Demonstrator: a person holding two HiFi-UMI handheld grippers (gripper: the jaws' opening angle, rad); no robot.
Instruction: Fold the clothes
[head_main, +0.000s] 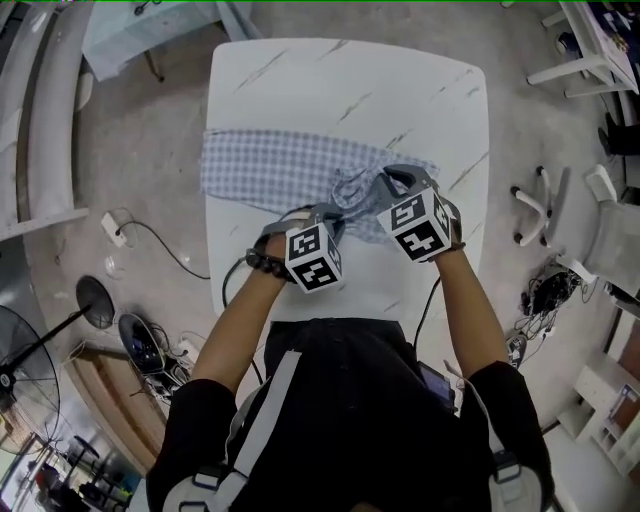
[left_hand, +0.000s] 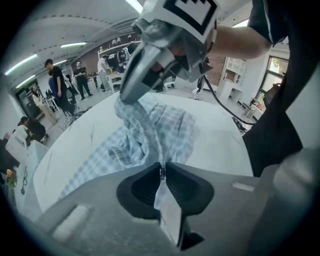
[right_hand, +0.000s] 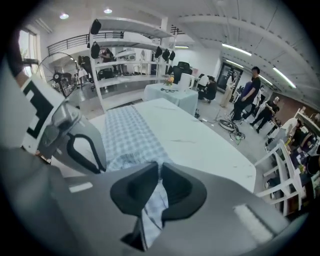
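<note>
Both grippers are clamped shut on the checked shirt (head_main: 265, 168), which lies across the middle of the white table (head_main: 340, 80). The left gripper (left_hand: 162, 169) pinches the shirt's near edge. The right gripper (right_hand: 159, 167) pinches a fold just beside it, with cloth stretched between them.

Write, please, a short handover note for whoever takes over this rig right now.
Left hand-held gripper: shut on an edge of the checked garment.
Right hand-held gripper: shut on the same garment, close beside the left one.
Garment: lies across the white table, left part flat, right end bunched and lifted at the grippers.
Done: both grips taken; no neat fold visible yet.
Left: probably carry the pinched end over the flat part, lay it down, release, then finish folding.
</note>
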